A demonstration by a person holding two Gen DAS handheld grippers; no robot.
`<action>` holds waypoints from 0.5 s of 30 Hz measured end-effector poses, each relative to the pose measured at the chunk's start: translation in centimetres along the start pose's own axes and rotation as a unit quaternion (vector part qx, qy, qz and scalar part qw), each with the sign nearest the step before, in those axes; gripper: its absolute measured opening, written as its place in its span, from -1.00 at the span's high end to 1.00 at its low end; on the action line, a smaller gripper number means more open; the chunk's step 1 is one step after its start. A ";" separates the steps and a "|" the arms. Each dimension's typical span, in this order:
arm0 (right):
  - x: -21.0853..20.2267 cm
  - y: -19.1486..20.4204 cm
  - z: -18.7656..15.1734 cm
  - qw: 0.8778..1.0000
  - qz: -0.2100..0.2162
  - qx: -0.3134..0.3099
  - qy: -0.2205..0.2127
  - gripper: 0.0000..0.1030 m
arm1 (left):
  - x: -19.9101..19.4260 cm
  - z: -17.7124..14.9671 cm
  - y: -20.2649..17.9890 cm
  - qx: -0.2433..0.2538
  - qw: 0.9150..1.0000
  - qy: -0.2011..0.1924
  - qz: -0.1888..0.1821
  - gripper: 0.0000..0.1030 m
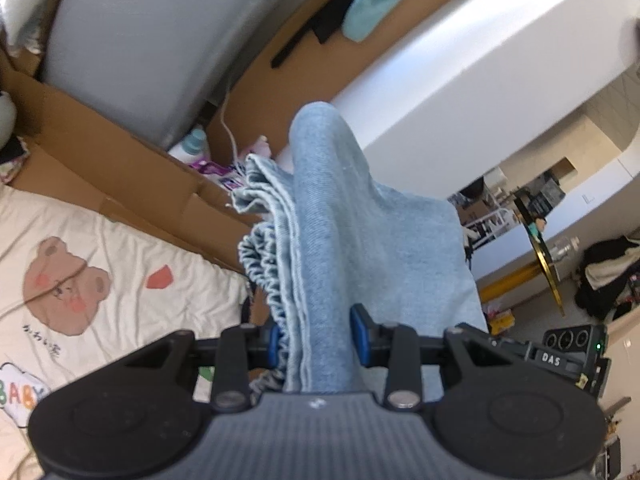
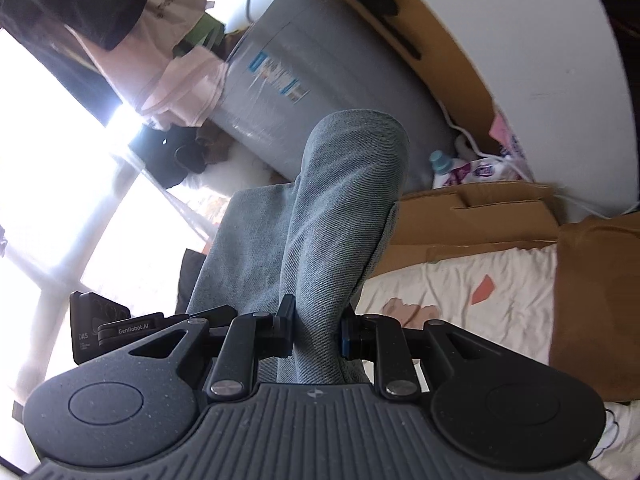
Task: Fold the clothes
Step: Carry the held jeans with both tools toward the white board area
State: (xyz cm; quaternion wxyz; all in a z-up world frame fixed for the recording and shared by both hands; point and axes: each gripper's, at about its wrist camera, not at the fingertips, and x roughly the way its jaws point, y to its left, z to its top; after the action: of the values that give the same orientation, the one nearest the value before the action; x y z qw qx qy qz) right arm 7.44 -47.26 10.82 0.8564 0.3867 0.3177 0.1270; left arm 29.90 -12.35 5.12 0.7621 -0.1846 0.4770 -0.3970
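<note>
A light blue denim garment (image 1: 340, 220) with a gathered elastic waistband is lifted in the air. My left gripper (image 1: 318, 340) is shut on a thick bunch of it, with the waistband ruffles beside the left blue pad (image 1: 274, 346). In the right wrist view the same denim garment (image 2: 340, 208) looks greyer against the window light, and my right gripper (image 2: 316, 332) is shut on a rolled fold of it. The cloth hides both sets of fingertips. The other gripper's black body (image 1: 568, 350) shows at the left wrist view's right edge.
Below lies a cream sheet (image 1: 100, 248) printed with a bear and "BABY". Brown cardboard boxes (image 1: 120, 168) border it, with a grey appliance (image 2: 320, 80) behind. A bright window (image 2: 60, 200) is at the left, and a white wall (image 1: 480, 60) and cluttered room at the right.
</note>
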 end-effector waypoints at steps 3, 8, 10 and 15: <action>-1.1 -1.6 0.0 1.000 -0.011 0.002 -0.006 0.59 | 2.2 -0.3 -0.3 -0.001 1.000 0.009 -0.014 0.29; -2.4 -5.0 0.0 0.999 -0.035 0.013 -0.017 0.59 | 6.3 -0.8 -0.9 -0.001 0.999 0.028 -0.032 0.29; -3.0 -6.7 -0.2 0.999 -0.043 0.020 -0.022 0.59 | 8.0 -1.1 -1.1 -0.001 0.999 0.036 -0.037 0.29; -3.7 -11.2 -0.3 0.997 -0.058 0.046 -0.036 0.59 | 12.5 -1.8 -1.5 0.007 0.997 0.055 -0.050 0.29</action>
State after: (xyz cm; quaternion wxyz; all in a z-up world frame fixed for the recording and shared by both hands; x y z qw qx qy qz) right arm 4.09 -56.32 3.99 0.8543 0.4112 0.3143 0.0484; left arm 30.57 -22.84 -2.02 0.7149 -0.1811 0.5057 -0.4477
